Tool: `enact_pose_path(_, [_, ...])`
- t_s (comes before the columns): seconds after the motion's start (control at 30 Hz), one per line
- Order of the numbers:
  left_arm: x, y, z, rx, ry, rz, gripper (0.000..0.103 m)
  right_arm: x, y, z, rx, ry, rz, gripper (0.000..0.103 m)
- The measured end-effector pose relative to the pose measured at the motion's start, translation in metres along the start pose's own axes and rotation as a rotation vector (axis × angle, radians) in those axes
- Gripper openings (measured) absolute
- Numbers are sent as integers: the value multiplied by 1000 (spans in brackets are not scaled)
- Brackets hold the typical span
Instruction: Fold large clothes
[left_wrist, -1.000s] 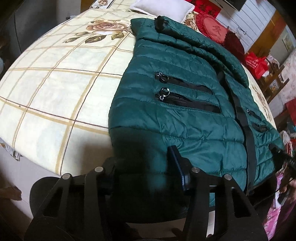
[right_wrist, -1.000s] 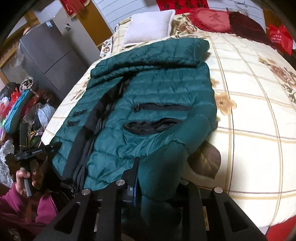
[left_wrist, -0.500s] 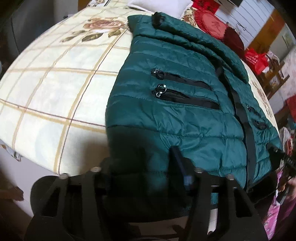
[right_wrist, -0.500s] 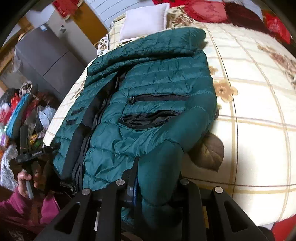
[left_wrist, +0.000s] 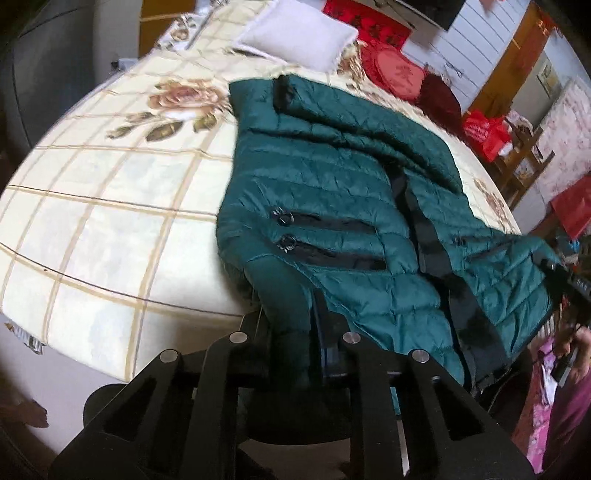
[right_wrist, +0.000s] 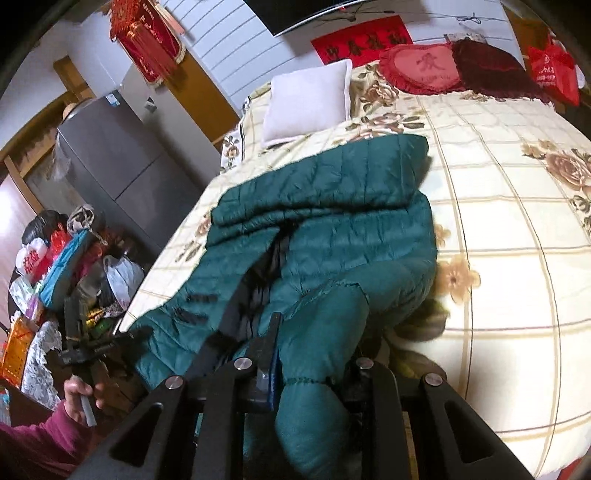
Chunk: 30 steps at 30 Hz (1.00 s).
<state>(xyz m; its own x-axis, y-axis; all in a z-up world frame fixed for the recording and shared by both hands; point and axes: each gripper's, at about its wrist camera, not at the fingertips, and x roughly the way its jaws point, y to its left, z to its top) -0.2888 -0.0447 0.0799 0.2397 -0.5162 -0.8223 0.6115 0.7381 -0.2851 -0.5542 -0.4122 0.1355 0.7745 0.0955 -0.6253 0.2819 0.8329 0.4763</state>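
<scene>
A dark green quilted jacket (left_wrist: 332, 192) lies front up on the bed, zip pockets showing. In the left wrist view my left gripper (left_wrist: 288, 314) is at the near edge of the bed, its jaws closing tight on the jacket's left sleeve (left_wrist: 280, 284). In the right wrist view the jacket (right_wrist: 332, 229) is lifted at its near corner. There my right gripper (right_wrist: 314, 350) holds the other sleeve (right_wrist: 325, 321), jaws still closing a little, with cloth bunched between them. Each gripper also shows in the other's view: the right gripper (left_wrist: 561, 277), and the left gripper (right_wrist: 107, 343) in a hand (right_wrist: 77, 391).
The bed (left_wrist: 110, 206) has a cream checked cover with roses. A white pillow (right_wrist: 306, 99) and red cushions (right_wrist: 424, 66) lie at its head. A grey fridge (right_wrist: 110, 155) and a pile of bags (right_wrist: 66, 258) stand beside the bed.
My left jaws have shut on the sleeve. Both grippers have risen, and the sleeves and the jacket's near edge have come up off the bed with them.
</scene>
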Motion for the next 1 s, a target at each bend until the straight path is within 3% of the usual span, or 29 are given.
enact_pose_path(0.23, [21, 10, -16, -57, 87, 32, 20, 0, 0, 2, 14, 5, 5, 19])
enact_pose_path(0.27, [23, 11, -18, -67, 92, 30, 30, 1, 0, 2, 18, 8, 5, 19])
enact_pose_path(0.3, [26, 13, -20, -83, 101, 21, 50, 2, -1, 2, 19, 10, 4, 19])
enact_pose_path(0.37, [32, 17, -24, -118, 121, -10, 71, 3, -3, 2, 21, 13, 4, 19])
enact_pose_path(0.53, [36, 17, -32, -119, 116, -2, 71, 4, -4, 0, 13, 22, 0, 19])
enact_pose_path(0.57, [34, 14, -32, -97, 119, -1, 66, 4, -5, 0, 13, 24, -1, 19])
enact_pose_path(0.6, [33, 13, -31, -84, 116, 3, 50, 5, -6, 0, 15, 25, -1, 19])
enact_pose_path(0.7, [20, 11, -24, -61, 79, 3, 20, 5, -8, 1, 24, 18, 2, 19])
enact_pose_path(0.8, [6, 12, -15, -59, 34, -23, 15, 6, -8, 5, 30, 8, 5, 19])
enact_pose_path(1.0, [-17, 2, 18, -38, -70, -22, 14, 8, -3, 22, 21, -18, -6, 19])
